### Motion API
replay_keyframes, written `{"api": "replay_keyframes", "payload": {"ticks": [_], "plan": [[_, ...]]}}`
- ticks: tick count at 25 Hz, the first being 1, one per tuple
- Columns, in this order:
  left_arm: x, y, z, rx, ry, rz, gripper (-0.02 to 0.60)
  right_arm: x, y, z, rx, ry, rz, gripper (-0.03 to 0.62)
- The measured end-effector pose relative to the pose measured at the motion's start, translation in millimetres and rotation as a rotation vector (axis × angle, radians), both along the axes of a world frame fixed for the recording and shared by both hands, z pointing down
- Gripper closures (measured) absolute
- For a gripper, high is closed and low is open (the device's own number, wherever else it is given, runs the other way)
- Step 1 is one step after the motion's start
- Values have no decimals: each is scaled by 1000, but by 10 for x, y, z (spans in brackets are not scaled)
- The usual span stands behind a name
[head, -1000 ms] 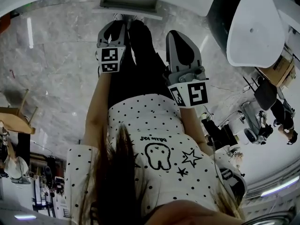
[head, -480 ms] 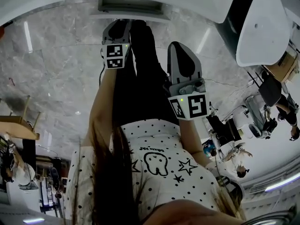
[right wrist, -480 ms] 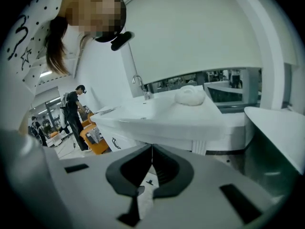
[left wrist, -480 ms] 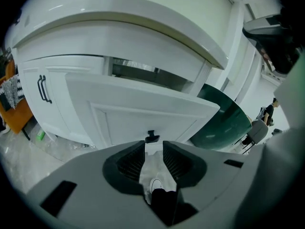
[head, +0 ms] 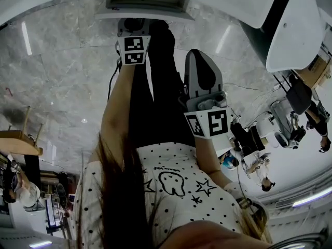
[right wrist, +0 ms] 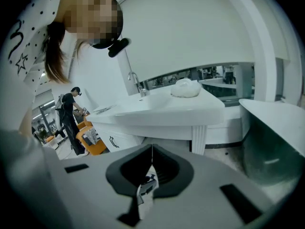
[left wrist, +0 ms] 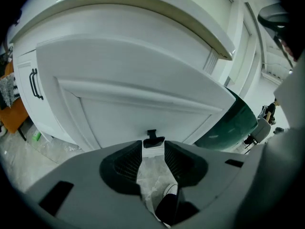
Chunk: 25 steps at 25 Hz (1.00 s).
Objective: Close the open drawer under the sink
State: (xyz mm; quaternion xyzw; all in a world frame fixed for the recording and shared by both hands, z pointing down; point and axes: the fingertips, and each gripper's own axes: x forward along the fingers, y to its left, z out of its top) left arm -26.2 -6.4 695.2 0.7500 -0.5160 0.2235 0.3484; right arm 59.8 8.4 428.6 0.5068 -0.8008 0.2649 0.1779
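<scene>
Left gripper view: left gripper point(left wrist: 153, 147) dips toward drawer point(left wrist: 133, 104), fingers point(left wrist: 127, 162) just spread (nothing pinched)

Left gripper point(head: 131, 27) shifts up the head view, closer to the drawer point(head: 145, 4). Its jaws have just been opening. Nothing sits between them, and the drawer handle point(left wrist: 152, 138) lies just past the tips. Right gripper point(head: 201, 57) sits lower in frame.
</scene>
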Motion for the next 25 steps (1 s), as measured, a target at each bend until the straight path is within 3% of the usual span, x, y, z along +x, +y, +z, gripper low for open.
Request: {"api": "replay_keyframes", "payload": {"ticks": [8,16,25], "plan": [[78,-125,148,-25,-27,39,443,-18,0,60,-16,-10,17,580],[63,-106,114,-14,-24,-11,445,54,-3,128,-30,5,40,580],[84,-128,107,-16,-18,-7,445,108,30,171,-47,4,56,580]]}}
